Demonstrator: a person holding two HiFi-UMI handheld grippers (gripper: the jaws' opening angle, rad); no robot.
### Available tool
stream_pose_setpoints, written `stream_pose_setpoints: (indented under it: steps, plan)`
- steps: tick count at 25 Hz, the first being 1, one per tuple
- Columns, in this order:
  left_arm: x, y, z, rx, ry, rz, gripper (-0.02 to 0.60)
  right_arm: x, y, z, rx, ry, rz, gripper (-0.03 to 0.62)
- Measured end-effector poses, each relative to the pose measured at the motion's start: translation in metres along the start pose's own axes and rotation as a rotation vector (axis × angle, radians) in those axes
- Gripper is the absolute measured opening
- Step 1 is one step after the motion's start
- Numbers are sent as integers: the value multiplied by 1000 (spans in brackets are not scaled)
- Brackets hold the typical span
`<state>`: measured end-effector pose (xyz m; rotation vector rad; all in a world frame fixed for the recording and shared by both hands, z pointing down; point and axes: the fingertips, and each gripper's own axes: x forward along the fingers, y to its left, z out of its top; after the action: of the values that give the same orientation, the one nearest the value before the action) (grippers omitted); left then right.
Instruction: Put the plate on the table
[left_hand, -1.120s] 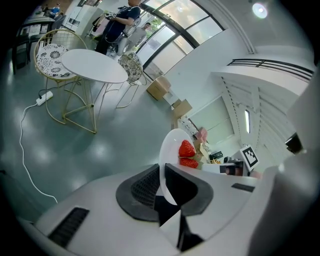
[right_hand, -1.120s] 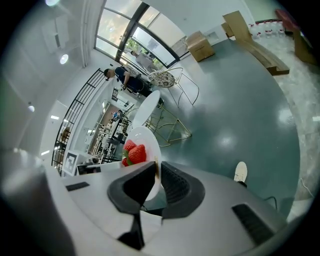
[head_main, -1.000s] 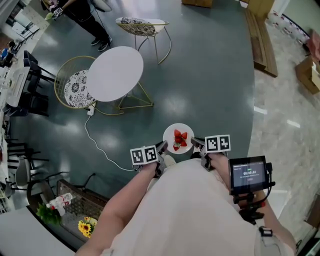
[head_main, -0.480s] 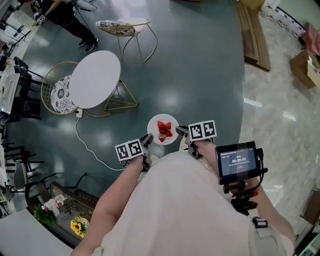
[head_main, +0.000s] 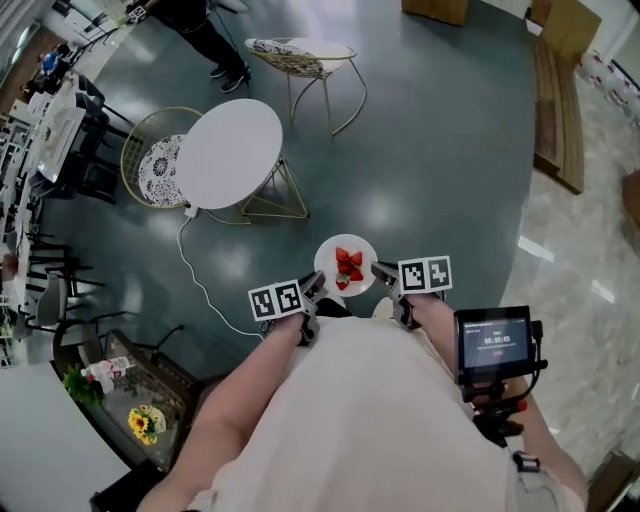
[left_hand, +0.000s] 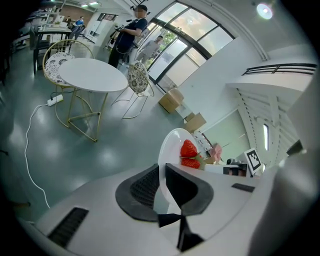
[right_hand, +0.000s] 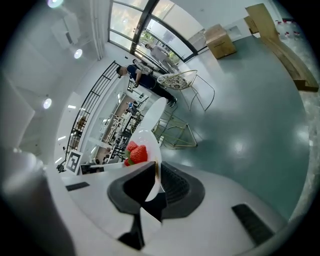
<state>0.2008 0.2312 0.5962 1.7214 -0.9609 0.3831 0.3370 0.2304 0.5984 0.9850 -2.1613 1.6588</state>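
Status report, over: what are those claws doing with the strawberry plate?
Both shut on plate rim, left gripper and right gripper. Plate held above floor, table ahead, not reached. Loose cable on floor near table.

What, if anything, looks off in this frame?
Nothing wrong with the carry: the plate looks level, pinched at opposite rims by the left claw and right claw, strawberries on it. Only oddity: a white cable trails loose across the floor near the table.

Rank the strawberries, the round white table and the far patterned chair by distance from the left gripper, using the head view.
From the left gripper:
1. The strawberries, on the plate it grips.
2. The round white table, upper left.
3. The far patterned chair, top, beyond the table.
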Motion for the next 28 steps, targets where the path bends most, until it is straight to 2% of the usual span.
stream_pose_setpoints:
  steps: [6,13,18,28]
  plan:
    - [9,11,31,-45,-28,18,43,23,0,36,-43,38,37,41]
    - [45,23,78,-57,-9,-24,43,45,-15,88,-39,28,-12,41]
    - [69,35,132,-33,8,-50,43,70,-21,137,-27,7,-46,41]
    - [72,62,224,-65,-16,-97,43,120,4,217,-35,-12,-79,41]
